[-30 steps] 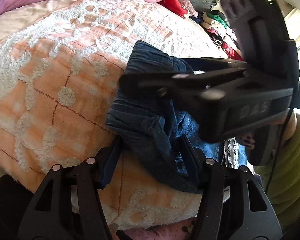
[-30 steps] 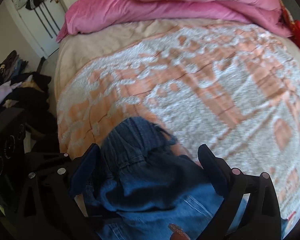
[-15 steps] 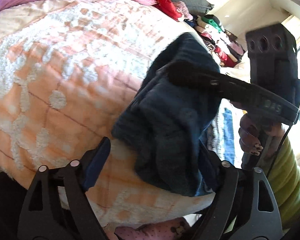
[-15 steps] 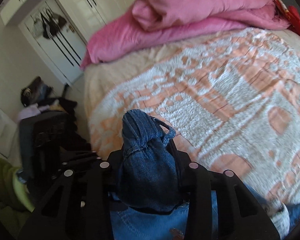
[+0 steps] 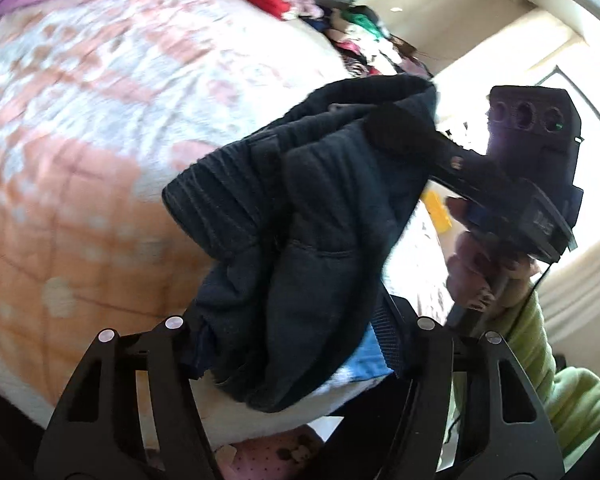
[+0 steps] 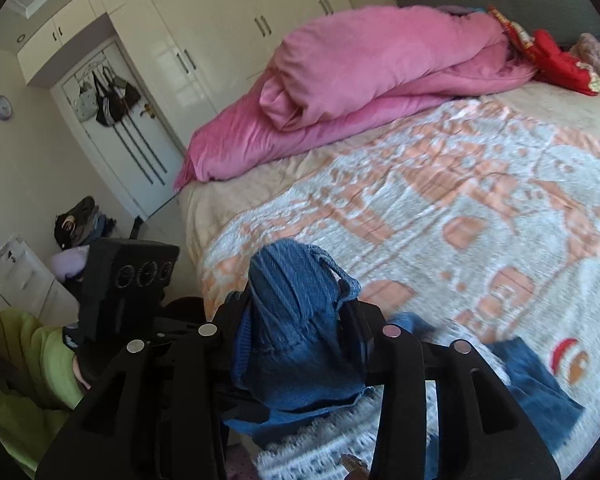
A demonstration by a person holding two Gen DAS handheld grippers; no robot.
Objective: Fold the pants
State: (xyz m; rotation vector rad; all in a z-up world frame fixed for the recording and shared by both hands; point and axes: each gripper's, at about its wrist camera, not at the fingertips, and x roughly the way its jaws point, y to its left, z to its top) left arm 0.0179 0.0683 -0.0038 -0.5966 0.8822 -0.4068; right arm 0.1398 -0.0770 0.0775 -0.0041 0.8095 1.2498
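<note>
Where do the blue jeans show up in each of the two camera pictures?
Left wrist view: the jeans hang bunched in the middle, dark against the light, running down between the near fingers.
Right wrist view: the jeans sit low in the middle, a gathered waistband sticking up between the fingers.
Shared landmark: the orange-and-white bedspread behind them.

**Jeans bunched up over the bed**

The jeans [image 6: 296, 336] are blue denim, dark where the light is behind them [image 5: 300, 264]. They are scrunched into a thick bundle and lifted up above the bed's near edge. The gathered waistband sticks up at the top. A loose part [image 6: 536, 384] trails down onto the bed, to the right.
</note>
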